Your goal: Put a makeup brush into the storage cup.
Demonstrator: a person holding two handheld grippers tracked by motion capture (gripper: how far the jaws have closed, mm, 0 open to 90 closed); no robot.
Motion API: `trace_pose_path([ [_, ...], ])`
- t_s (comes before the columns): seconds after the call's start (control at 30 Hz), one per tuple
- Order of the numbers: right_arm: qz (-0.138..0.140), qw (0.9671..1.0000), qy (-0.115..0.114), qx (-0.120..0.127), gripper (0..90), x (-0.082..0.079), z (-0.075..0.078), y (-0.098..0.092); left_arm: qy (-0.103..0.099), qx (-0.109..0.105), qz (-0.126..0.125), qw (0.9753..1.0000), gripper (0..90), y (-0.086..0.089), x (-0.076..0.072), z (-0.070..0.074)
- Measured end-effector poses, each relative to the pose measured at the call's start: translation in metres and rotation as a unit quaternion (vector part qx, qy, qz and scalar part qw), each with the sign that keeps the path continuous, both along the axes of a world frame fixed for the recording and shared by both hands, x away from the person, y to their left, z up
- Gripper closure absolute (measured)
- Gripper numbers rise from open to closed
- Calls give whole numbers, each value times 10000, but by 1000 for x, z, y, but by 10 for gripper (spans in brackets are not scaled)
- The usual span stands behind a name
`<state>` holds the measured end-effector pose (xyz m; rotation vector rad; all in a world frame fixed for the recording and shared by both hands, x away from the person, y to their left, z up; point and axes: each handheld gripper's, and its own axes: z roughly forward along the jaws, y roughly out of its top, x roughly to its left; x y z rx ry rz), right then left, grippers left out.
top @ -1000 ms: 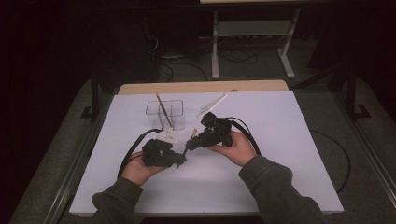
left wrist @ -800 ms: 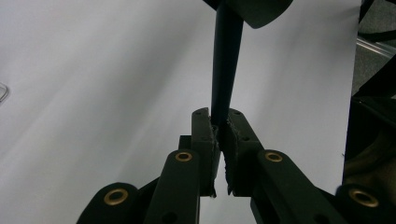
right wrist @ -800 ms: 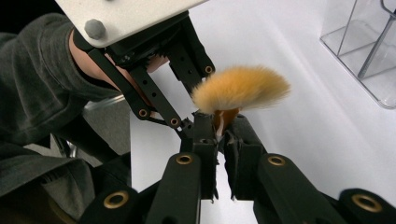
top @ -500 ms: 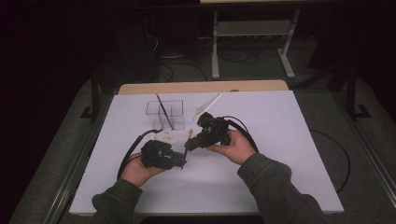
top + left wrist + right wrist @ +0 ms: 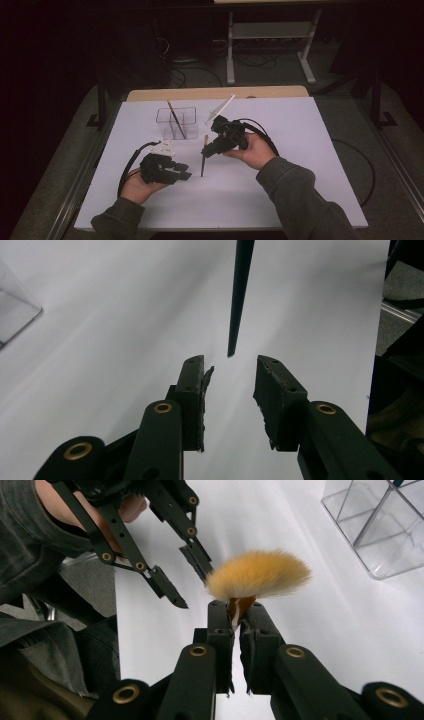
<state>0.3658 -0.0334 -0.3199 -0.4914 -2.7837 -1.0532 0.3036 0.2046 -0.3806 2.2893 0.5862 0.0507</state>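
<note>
In the right gripper view, right tool (image 5: 234,615) clamps brush (image 5: 257,574); bristles orange.

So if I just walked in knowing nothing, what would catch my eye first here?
Probably the fluffy orange brush, pinched just below its bristles by the right hand-held gripper near the middle of the white table, its dark handle hanging down. Next, the left hand-held gripper, jaws open just short of the handle's tip. Behind them stands a clear box with a stick leaning in it.
</note>
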Motion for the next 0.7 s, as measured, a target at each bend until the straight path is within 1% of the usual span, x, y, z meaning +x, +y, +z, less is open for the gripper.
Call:
trace_pose_path([
  [0.03,-26,10000,25,-60,828,0,0,1,9,-15,28,10000,640,1,-1,-1],
  [0.07,-15,9999,18,-97,828,1,1,2,-20,15,20,10000,639,3,-1,-2],
  [0.1,-15,9999,25,-130,828,2,2,3,17,-25,57,10000,636,4,-2,-3],
  [0.17,-5,9999,28,-160,828,4,3,5,19,-22,57,10000,631,7,-4,-5],
  [0.2,10,9998,2,-188,828,5,4,5,-14,0,70,10000,630,9,-4,-5],
  [0.23,6,9998,19,-195,828,5,5,6,13,-37,114,9999,629,10,-5,-6],
  [0.27,4,9998,-6,-223,828,7,6,7,12,-20,108,9999,629,11,-5,-7],
  [0.33,17,9997,1,-250,828,9,8,8,-4,-24,124,9999,623,14,-6,-8],
  [0.4,15,9997,-1,-254,828,10,9,9,42,-79,200,9998,619,17,-7,-9],
  [0.43,9,9997,-6,-262,828,12,9,9,0,-73,179,9998,619,18,-7,-10],
  [0.47,16,9996,-2,-271,828,13,10,9,22,-87,206,9997,619,19,-8,-10],
  [0.53,5,9995,-15,-307,828,14,10,10,-2,-59,216,9997,615,21,-9,-11],
  [0.57,18,9995,-21,-308,828,16,10,10,4,-82,219,9997,612,21,-9,-12],
  [0.63,6,9995,28,-320,828,17,10,10,-14,-29,200,9998,608,21,-10,-13],
  [0.7,13,9994,19,-351,828,19,10,10,-39,-53,194,9998,605,22,-11,-13],
])
